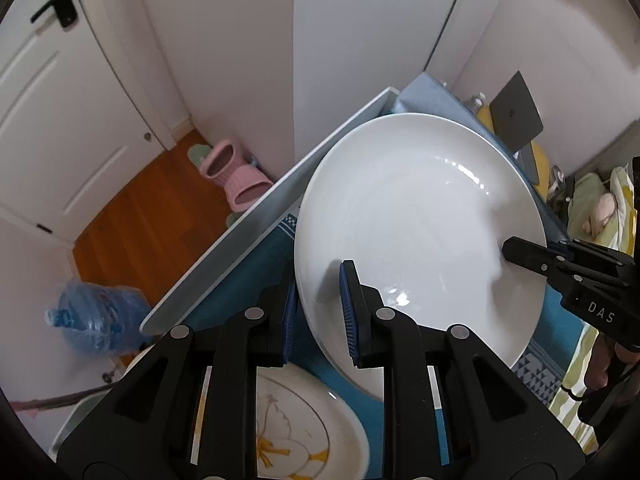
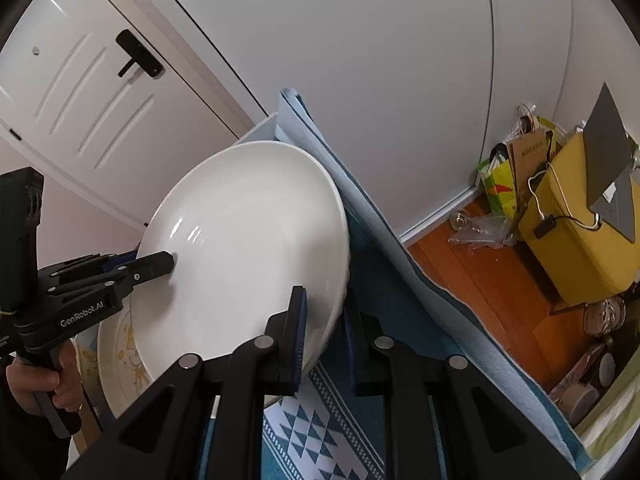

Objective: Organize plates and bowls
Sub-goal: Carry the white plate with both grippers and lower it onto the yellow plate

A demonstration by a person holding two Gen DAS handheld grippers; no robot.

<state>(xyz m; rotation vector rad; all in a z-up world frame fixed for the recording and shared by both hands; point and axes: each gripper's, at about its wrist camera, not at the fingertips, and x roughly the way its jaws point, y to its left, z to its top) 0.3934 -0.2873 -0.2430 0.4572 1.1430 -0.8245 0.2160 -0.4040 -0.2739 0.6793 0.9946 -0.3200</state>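
In the left wrist view, the left tongs [image 1: 318,312] clamped the near rim of the white plate [image 1: 420,220], one finger above and one beneath, holding it tilted over the blue cloth [image 1: 256,264] on the desk, while the right tongs [image 1: 516,250] gripped its far rim. A floral plate [image 1: 296,424] lay below (partly hidden). In the right wrist view, the right tongs [image 2: 324,336] pinched the plate [image 2: 248,240] edge, and the left tongs [image 2: 160,262] held the opposite rim.
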